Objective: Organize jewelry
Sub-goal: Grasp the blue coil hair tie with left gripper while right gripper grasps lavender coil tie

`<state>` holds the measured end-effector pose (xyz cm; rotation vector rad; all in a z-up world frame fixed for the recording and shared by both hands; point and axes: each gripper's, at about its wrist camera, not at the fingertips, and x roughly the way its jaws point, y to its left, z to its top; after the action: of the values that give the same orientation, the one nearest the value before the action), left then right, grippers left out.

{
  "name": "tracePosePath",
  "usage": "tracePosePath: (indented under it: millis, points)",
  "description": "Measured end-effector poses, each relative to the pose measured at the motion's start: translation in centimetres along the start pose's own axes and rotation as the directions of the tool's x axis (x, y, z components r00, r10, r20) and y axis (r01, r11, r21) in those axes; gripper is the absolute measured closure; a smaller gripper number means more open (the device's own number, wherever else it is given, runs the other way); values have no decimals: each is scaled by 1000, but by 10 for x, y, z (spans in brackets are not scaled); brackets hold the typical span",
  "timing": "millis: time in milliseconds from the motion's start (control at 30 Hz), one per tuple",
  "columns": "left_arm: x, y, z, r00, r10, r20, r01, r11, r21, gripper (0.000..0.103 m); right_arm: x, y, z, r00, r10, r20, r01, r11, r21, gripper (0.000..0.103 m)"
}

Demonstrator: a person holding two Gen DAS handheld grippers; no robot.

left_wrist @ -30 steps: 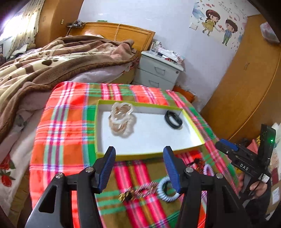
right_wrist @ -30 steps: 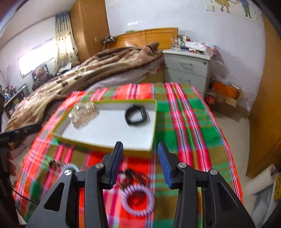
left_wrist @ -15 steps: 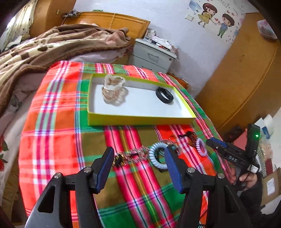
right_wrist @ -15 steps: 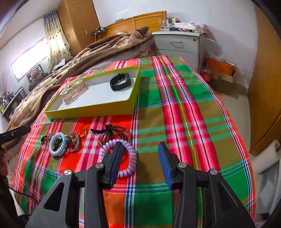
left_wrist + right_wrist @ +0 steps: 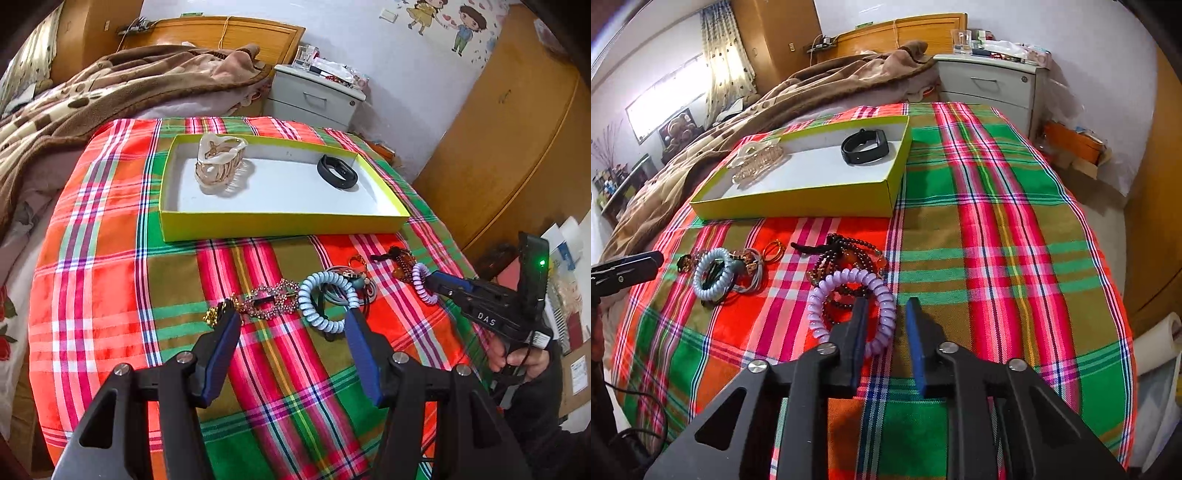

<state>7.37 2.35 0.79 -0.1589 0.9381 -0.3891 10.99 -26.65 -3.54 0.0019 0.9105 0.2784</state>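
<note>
So far, an inventory of the sorting:

Box (image 5: 280, 223): yellow-green, shallow, white inside; upper centre of the left view, upper left of the right view.
In box, clip (image 5: 221, 166): pale claw hair clip, left end.
In box, band (image 5: 337, 172): black wristband, right end, well apart from the clip.
Done: two pieces stowed, by my judgement.
On cloth (image 5: 103, 258): the rest, strung along in front of the box, mid-frame.
Brooch (image 5: 269, 304): pink rhinestone piece, between the left gripper's tips.
Blue coil (image 5: 327, 302): spiral hair tie, just right of the brooch, lying over grey ties and a small charm.
Ring (image 5: 774, 248): thin gold, near the blue coil.
Beads (image 5: 846, 254): dark strands, centre of the right view.
Purple coil (image 5: 849, 306): overlaps the beads.
Left gripper (image 5: 291, 317): jaws wide apart, empty, low over the brooch and blue coil.
Right gripper (image 5: 884, 314): jaws apart, straddling the purple coil's near-right arc, not yet clamped.
Left to do: most pieces remain outside; likely under a third finished.
</note>
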Motion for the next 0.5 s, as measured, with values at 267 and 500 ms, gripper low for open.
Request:
tracePosePath:
  millis: [267, 500]
  points:
    - [11, -10, 8, 999, 33, -19, -33, 999, 29, 43, -16, -8, -1, 998, -15, 65, 12, 999, 37, 93]
    - [35, -25, 18, 996, 69, -53, -64, 993, 95, 46, -33, -16, 1, 993, -15, 117, 6, 997, 79, 93]
